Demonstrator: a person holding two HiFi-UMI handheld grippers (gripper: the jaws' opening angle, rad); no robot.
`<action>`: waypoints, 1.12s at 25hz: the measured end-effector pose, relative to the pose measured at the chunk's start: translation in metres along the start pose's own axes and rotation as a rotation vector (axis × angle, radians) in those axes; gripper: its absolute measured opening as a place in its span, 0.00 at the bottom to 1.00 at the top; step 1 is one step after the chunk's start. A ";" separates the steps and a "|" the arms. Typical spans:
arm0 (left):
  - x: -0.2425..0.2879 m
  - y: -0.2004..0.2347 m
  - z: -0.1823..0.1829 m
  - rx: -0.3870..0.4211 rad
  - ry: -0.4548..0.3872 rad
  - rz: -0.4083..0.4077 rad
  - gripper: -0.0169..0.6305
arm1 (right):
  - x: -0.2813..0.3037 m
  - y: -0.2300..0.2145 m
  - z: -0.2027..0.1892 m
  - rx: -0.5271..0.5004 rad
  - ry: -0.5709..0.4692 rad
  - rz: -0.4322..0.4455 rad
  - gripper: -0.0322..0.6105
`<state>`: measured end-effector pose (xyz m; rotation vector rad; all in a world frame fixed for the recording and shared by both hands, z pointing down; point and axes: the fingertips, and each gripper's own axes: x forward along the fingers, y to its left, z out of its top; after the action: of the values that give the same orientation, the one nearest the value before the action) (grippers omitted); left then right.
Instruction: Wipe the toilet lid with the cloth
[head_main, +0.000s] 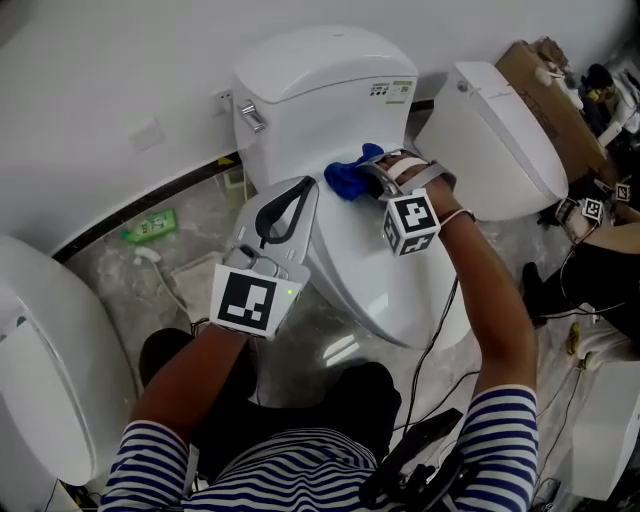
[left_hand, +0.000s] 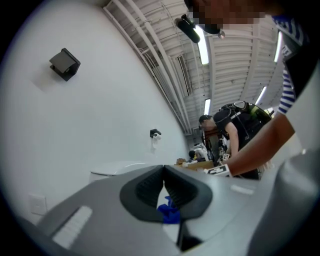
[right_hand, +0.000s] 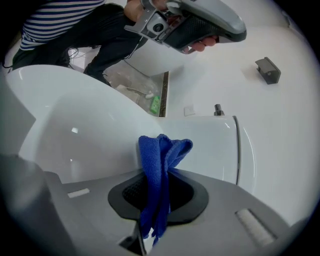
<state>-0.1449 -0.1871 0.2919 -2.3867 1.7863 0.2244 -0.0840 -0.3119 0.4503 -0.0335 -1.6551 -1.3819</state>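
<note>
The white toilet lid (head_main: 365, 275) is closed, below the tank (head_main: 320, 85). My right gripper (head_main: 370, 180) is at the lid's back edge near the tank, shut on a bunched blue cloth (head_main: 347, 177). In the right gripper view the cloth (right_hand: 161, 155) stands up from between the jaws of the right gripper (right_hand: 159, 186), with the lid (right_hand: 75, 135) just beyond. My left gripper (head_main: 292, 205) hovers over the lid's left side, its black pads pressed together with nothing held. In the left gripper view, a bit of the cloth (left_hand: 170, 213) shows behind the left gripper (left_hand: 164, 184).
Another white toilet (head_main: 500, 130) stands to the right and a third (head_main: 40, 350) at the left edge. A green bottle (head_main: 150, 225) lies on the floor by the wall. A cardboard box (head_main: 550, 90) and cables are at the right. Other people work beyond.
</note>
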 end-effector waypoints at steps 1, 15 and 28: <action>0.000 -0.001 0.000 -0.001 -0.001 -0.001 0.03 | 0.001 0.001 0.000 -0.002 -0.001 0.004 0.15; 0.006 -0.007 -0.005 0.011 -0.006 -0.021 0.03 | -0.017 0.020 0.000 0.023 0.003 0.015 0.15; 0.020 -0.050 -0.015 0.012 0.007 -0.093 0.03 | -0.081 0.083 0.002 0.071 0.018 0.014 0.15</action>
<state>-0.0906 -0.1948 0.3039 -2.4576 1.6695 0.1930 0.0053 -0.2389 0.4603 0.0084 -1.6844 -1.3088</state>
